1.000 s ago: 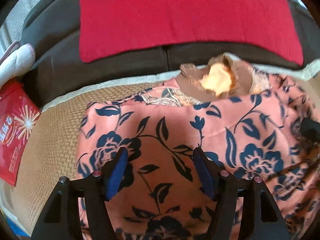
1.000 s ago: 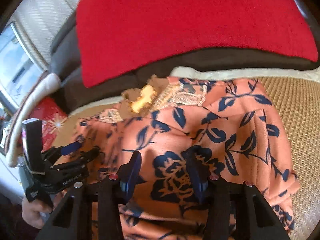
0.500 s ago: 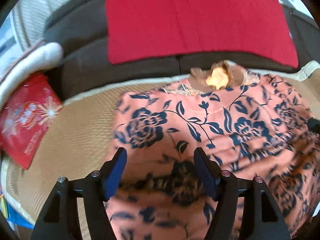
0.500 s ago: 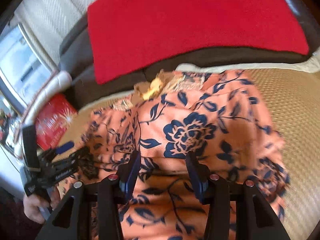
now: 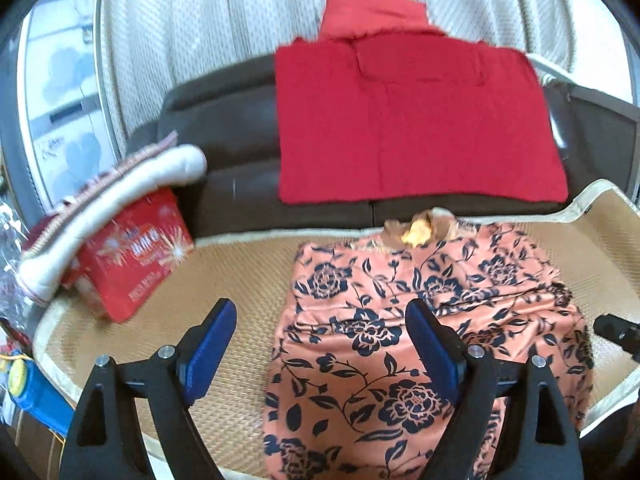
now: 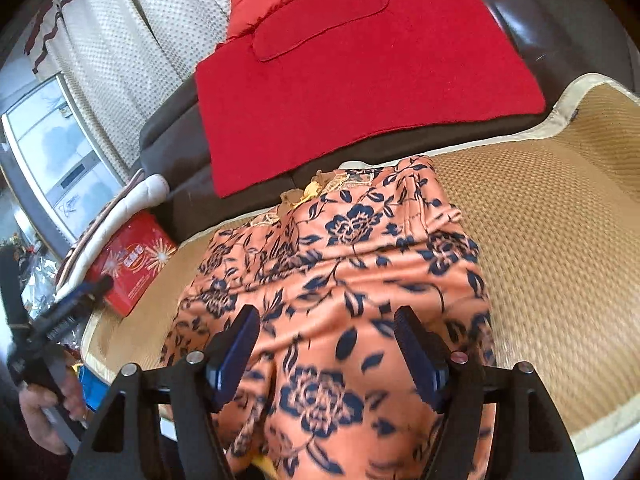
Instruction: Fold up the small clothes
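Left wrist view: floral garment (image 5: pixel 424 320) lies flat on the woven mat (image 5: pixel 224 280) of a dark sofa (image 5: pixel 224 128). Salmon cloth, navy roses. Long axis runs from camera toward the sofa back; neckline with a yellow patch (image 5: pixel 418 232) points away, at the backrest seam. Hem end nearest the camera.

Left hand-held gripper (image 5: pixel 320 344): jaws have just been opening, now stand wide apart, raised clear of the cloth. The garment's left edge shows between the blue pads, untouched.

Right hand-held gripper (image 6: pixel 326 350): jaws likewise just opening, apart, nothing pressed between them; cloth below, blurred.

Surroundings: red blanket (image 5: pixel 408 120) draped over the backrest, just beyond the collar. Red box (image 5: pixel 132 264) left of the garment on the mat's edge, a white rolled cloth (image 5: pixel 112 200) lying over it. Pale curtain (image 5: pixel 192 32) behind. Right view shows a hand (image 6: pixel 44 412) holding the left gripper's handle at the far left.
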Demonstrator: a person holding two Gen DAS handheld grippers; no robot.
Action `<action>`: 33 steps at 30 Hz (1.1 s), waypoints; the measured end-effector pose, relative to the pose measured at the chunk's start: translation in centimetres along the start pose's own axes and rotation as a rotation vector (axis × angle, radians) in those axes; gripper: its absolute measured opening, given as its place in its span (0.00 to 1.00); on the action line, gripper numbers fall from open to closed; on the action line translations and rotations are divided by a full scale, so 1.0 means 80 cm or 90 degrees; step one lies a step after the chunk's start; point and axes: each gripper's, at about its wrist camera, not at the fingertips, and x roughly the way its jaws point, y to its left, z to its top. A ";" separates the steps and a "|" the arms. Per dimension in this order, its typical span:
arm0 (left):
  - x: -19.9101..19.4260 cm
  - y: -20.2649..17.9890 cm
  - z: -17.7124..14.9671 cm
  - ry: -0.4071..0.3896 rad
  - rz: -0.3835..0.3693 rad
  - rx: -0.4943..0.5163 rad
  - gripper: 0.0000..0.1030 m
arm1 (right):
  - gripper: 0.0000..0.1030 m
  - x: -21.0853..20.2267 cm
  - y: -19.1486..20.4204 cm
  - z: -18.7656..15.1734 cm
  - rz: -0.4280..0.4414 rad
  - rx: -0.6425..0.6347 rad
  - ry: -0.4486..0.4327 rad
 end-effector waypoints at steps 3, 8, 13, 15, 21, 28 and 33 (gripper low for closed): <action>-0.031 -0.002 0.003 -0.027 0.000 0.012 0.85 | 0.71 -0.020 0.009 -0.006 -0.002 -0.009 -0.003; -0.075 -0.003 0.003 -0.054 0.000 0.025 0.86 | 0.71 -0.052 0.030 -0.009 0.006 -0.021 -0.019; -0.097 0.001 -0.001 -0.063 0.004 0.025 0.86 | 0.71 -0.072 0.046 -0.012 0.008 -0.044 -0.025; -0.097 0.003 -0.007 -0.057 0.000 0.020 0.88 | 0.71 -0.079 0.048 -0.015 0.005 -0.047 -0.024; -0.046 0.027 -0.057 0.065 -0.037 -0.025 0.91 | 0.74 -0.090 0.017 -0.027 -0.008 -0.016 -0.003; 0.042 0.102 -0.149 0.244 -0.023 -0.167 0.90 | 0.74 -0.064 -0.084 -0.056 -0.048 0.141 0.098; 0.066 0.123 -0.180 0.281 -0.038 -0.204 0.90 | 0.74 -0.021 -0.118 -0.088 -0.070 0.186 0.172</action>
